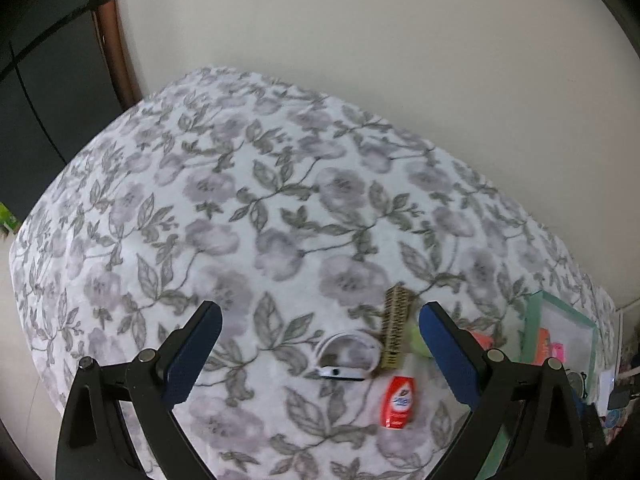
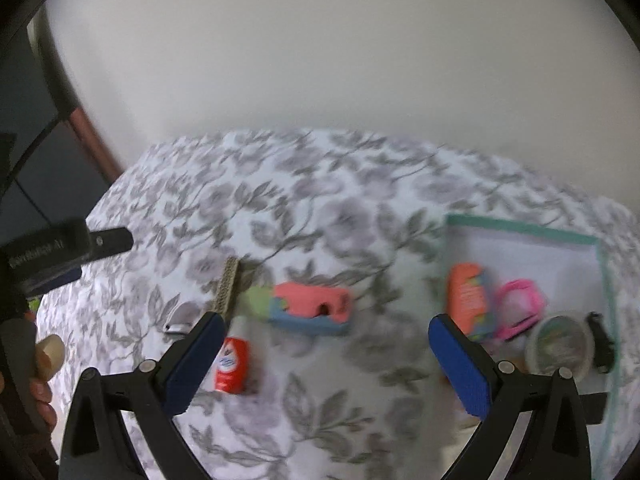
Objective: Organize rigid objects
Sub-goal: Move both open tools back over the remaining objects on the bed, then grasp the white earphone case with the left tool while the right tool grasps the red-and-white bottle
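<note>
Hovering both grippers above the bed, jaws spread wide, nothing held: left gripper (image 1: 320, 354), right gripper (image 2: 326, 360).

Loose items lie in a cluster on the floral cover (image 1: 240, 200): red bottle (image 1: 397, 402), comb (image 1: 395, 326), white band (image 1: 347, 356), plus a pink-and-blue block (image 2: 310, 308) with a green bit at its left end. The tray (image 2: 520, 229) sits to the right, well apart from the cluster, already holding an orange pack (image 2: 466, 296), pink clip (image 2: 520, 306), round tin (image 2: 560, 346) and a black piece (image 2: 600, 344).

Risks:
- Soft cover: pressing down to pinch the red bottle could sink it or roll it away.
- Comb, band and block are packed close; a wide jaw coming in for one may knock or drag a neighbour.
- Band is thin and flat, so fingers could slip over it.
- Tray's near side is crowded; a drop there may land on the tin or pack.

Hard to read:
- Right view is motion-blurred; labels unreadable, block's identity is a guess.
- In the left view its right finger covers most of the block, and the tray is cut off at the edge.
- Black piece too small to identify.
- Band's far side is half hidden in the right view.
</note>
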`<control>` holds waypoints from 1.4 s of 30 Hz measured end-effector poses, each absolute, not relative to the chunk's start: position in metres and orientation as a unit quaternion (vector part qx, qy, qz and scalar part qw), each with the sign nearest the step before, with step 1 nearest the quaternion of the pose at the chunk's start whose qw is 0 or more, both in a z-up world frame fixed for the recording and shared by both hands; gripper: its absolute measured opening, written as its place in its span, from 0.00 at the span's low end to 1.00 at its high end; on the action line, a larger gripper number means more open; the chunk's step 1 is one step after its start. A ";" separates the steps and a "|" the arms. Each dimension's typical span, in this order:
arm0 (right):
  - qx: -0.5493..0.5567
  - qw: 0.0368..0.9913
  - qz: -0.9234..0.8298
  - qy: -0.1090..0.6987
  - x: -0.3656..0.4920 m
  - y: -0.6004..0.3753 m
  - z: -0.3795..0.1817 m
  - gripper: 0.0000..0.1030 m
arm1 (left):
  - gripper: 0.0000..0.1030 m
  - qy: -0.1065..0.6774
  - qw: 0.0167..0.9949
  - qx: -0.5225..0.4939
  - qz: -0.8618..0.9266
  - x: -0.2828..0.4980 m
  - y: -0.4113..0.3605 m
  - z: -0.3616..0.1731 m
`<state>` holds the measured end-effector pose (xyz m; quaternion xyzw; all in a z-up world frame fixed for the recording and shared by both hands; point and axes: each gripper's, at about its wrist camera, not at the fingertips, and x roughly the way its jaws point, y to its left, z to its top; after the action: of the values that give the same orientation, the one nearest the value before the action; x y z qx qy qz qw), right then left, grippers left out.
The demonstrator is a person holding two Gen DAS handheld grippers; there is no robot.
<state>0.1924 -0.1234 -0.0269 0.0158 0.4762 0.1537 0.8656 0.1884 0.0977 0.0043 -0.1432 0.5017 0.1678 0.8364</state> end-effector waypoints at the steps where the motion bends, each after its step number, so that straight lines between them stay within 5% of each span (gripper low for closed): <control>1: 0.012 0.862 0.156 0.482 0.192 -0.116 -0.032 1.00 | 0.96 0.508 0.832 -0.146 0.167 0.189 0.101 0.000; 15: -0.023 0.831 0.177 0.527 0.186 -0.062 -0.091 0.98 | 0.96 0.578 0.780 -0.187 0.154 0.199 0.113 -0.065; 28: -0.057 0.825 0.181 0.533 0.182 -0.047 -0.103 0.77 | 0.95 0.607 0.770 -0.107 0.166 0.205 0.093 -0.089; 38: -0.086 0.829 0.190 0.519 0.173 -0.031 -0.105 0.56 | 0.71 0.615 0.767 -0.105 0.148 0.211 0.073 -0.109; 42: -0.081 0.829 0.194 0.519 0.173 -0.034 -0.102 0.39 | 0.49 0.606 0.772 -0.118 0.148 0.211 0.073 -0.103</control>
<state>0.1729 -0.0336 -0.1024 -0.0809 0.5188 0.1942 0.8286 0.2107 0.0729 -0.1031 -0.1179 0.6061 0.1483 0.7725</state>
